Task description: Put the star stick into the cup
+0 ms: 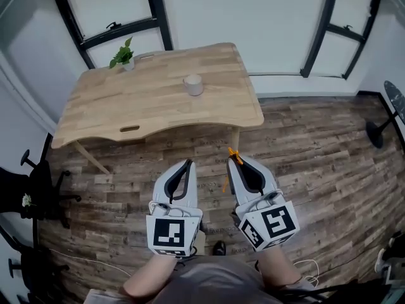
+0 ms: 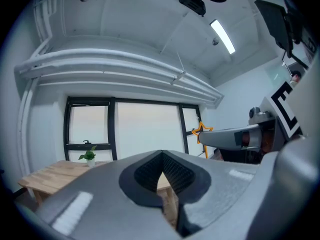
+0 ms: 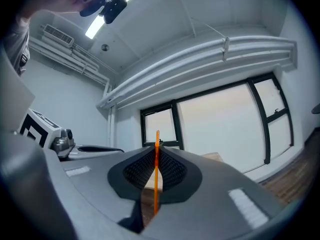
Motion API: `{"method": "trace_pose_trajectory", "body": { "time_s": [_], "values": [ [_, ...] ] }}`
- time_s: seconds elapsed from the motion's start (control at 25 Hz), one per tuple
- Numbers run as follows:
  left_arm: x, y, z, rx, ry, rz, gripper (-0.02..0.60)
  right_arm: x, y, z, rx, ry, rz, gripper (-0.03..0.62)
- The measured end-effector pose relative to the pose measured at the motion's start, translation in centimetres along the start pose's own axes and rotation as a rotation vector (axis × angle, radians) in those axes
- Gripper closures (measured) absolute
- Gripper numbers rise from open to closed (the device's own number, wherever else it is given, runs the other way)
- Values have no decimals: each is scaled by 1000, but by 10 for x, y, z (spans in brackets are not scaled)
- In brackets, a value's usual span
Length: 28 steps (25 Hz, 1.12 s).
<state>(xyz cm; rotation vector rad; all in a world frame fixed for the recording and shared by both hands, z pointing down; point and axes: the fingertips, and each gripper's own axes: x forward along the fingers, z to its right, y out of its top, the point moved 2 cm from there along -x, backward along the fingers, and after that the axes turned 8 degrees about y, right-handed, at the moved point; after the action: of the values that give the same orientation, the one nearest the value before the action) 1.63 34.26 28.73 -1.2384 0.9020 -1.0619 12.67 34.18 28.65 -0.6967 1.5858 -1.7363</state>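
1. Orange star stick (image 3: pixel 156 180): clamped between the pads of the right gripper (image 1: pixel 236 160) and standing upright. The star shows just above the jaw tips, and the lower end hangs below them.
2. Right gripper: jaws closed on the star stick, pointing level toward the table (image 1: pixel 158 109).
3. Left gripper (image 1: pixel 188 163): jaws together at the tips with nothing between them. It is held just beside the right gripper and points the same way.
4. Cup (image 1: pixel 193 84): upright on the table top, toward the far middle, well apart from both grippers.
5. Plant (image 1: pixel 122 56): small pot at the table's far left corner.
6. Floor (image 1: pixel 316 151): dark wood planks. Both grippers hang over it, short of the table's near edge.
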Motion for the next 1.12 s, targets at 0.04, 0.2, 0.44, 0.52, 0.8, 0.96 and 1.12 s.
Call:
{"method": "trace_pose_trajectory", "body": {
  "time_s": [0.04, 0.2, 0.44, 0.52, 0.8, 0.96, 1.12],
  "values": [
    [7, -3, -3, 4, 1, -2, 581, 7, -3, 2, 2, 3, -8, 549],
    [42, -10, -22, -7, -4, 1, 581, 46, -9, 17, 4, 9, -22, 549],
    [106, -13, -66, -19, -7, 8, 581, 119, -13, 50, -1, -2, -47, 549],
    [125, -14, -85, -29, -6, 7, 581, 145, -10, 56, -4, -2, -48, 549],
    [182, -6, -137, -45, -21, 47, 581, 215, 5, 68, -38, -16, -27, 549],
    [202, 1, -152, -46, -44, 75, 581, 236, 18, 75, -65, -42, -1, 549],
    [218, 3, -162, -54, -55, 87, 581, 251, 21, 81, -79, -54, -1, 549]
  ]
}}
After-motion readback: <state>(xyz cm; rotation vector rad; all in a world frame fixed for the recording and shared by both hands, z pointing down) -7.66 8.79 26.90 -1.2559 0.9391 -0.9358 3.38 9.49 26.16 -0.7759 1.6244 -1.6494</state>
